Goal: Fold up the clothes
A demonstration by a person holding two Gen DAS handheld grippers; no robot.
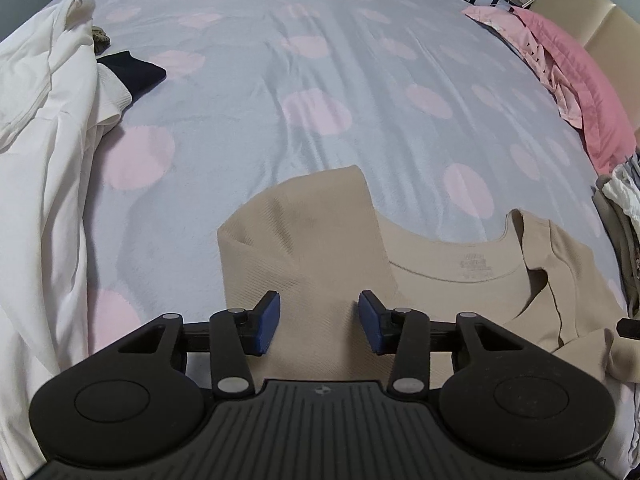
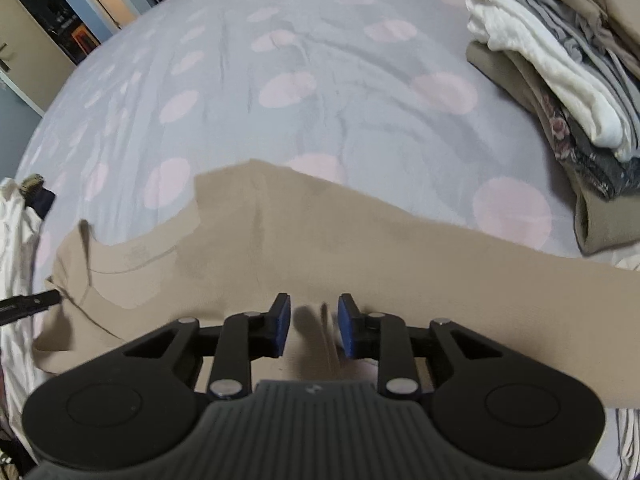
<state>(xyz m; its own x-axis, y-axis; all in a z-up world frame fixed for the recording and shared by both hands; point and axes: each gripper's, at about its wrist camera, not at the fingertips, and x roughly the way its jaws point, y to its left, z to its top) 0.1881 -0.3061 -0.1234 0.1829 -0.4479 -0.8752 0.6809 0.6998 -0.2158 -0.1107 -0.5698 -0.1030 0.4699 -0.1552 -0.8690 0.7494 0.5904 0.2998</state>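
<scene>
A beige T-shirt [image 1: 452, 280] lies flat on the bed, neckline facing away, one sleeve [image 1: 304, 220] spread out to the left. My left gripper [image 1: 319, 322] hovers over the shoulder beside that sleeve, jaws apart and nothing pinched. In the right wrist view the same shirt [image 2: 400, 248] stretches across the frame. My right gripper [image 2: 314, 326] is low over its body. A small raised ridge of fabric [image 2: 326, 332] stands between the blue pads [image 2: 346, 328], blurred, and the pads do not visibly press on it.
The bedcover [image 1: 320, 80] is grey with pink dots. A white garment heap [image 1: 44, 140] and a dark garment [image 1: 136, 74] lie at the left, a pink pillow [image 1: 576, 76] at the right. A stack of folded clothes [image 2: 560, 80] sits far right.
</scene>
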